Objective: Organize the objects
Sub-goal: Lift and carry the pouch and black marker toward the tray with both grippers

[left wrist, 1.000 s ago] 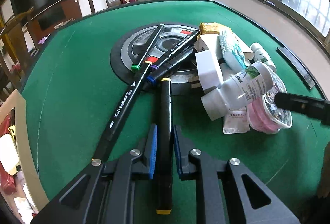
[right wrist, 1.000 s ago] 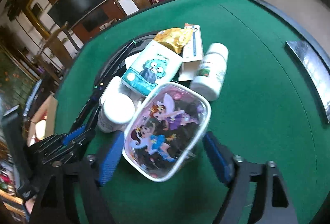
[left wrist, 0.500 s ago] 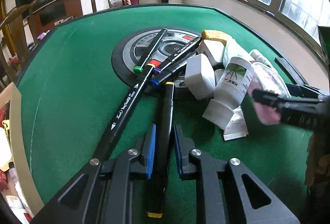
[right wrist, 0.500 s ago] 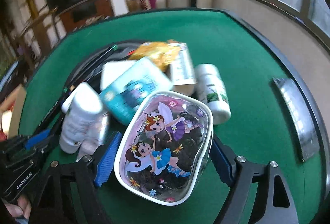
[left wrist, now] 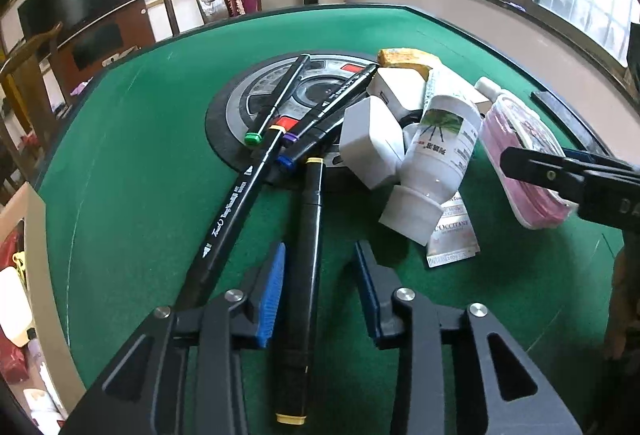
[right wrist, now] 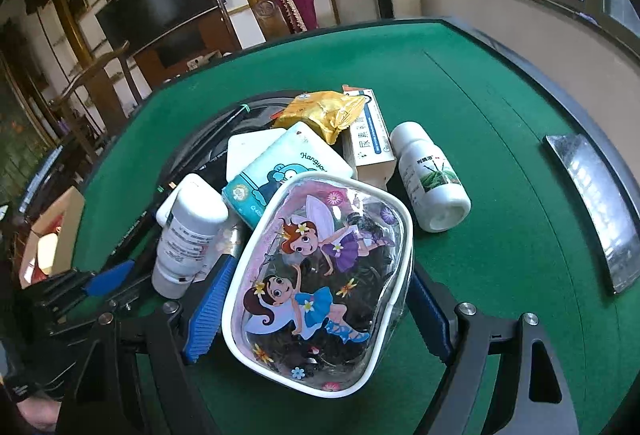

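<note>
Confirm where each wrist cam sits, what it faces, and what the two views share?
Left wrist: on the left gripper, looking down its just-opened jaws at the yellow-capped black marker on the green felt table; the right gripper's finger shows at right.
Right wrist: on the right gripper, whose pads clamp the clear fairy-print pouch.
Shared: the pouch and the white plastic bottle.

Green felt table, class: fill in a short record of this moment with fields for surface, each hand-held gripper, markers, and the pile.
surface: green felt table with a round dark centre panel
left hand-held gripper: jaws have just been opening; yellow-capped black marker lies between the pads, gap on its right side
right hand-held gripper: wide, closed on the fairy-print pouch
markers: several more black markers fanned across the centre panel
pile: white bottle, second white bottle, teal tissue pack, yellow snack packet, small box
</note>
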